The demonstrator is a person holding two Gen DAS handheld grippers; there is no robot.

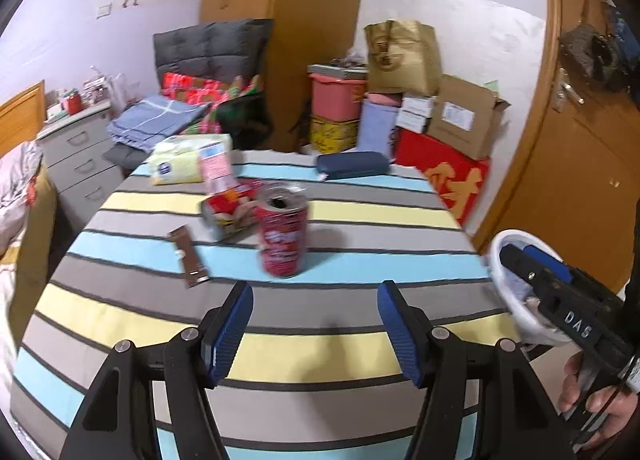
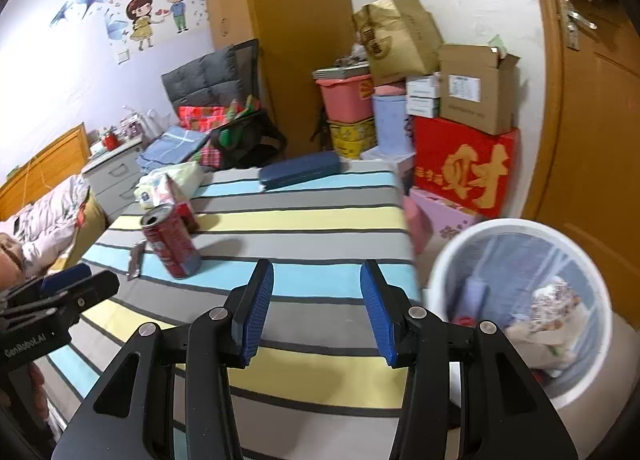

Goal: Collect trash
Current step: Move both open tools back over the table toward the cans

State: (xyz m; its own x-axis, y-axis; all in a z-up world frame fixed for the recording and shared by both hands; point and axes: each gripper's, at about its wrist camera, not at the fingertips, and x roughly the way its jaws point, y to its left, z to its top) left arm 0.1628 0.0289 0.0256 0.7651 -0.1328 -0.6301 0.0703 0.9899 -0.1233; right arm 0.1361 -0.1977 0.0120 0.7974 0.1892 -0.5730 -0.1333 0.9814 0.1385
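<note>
Tipping is the main risk here: the red can (image 1: pixel 282 232) stands upright on the striped tablecloth (image 1: pixel 360 216) with its top already opened, so a finger that strikes its side instead of straddling it would likely knock it over and could spill any dregs onto the cloth. It also sits just beside the crumpled red snack packet (image 1: pixel 228 214) and a pink carton (image 1: pixel 216 170), so a careless close could catch two things at once. The flat brown wrapper (image 1: pixel 188 256) lies near the can's left and looks thin enough to slip from the pads. The left gripper (image 1: pixel 314 330) hangs over the near stripes with its jaws spread wide, holding and touching nothing, roughly lined up with the can. The right gripper (image 2: pixel 316 310) is likewise wide apart and empty, near the table's edge. The white bin (image 2: pixel 520 308) stands on the floor beyond that edge, already holding some rubbish; a high release from the table might miss it.
</note>
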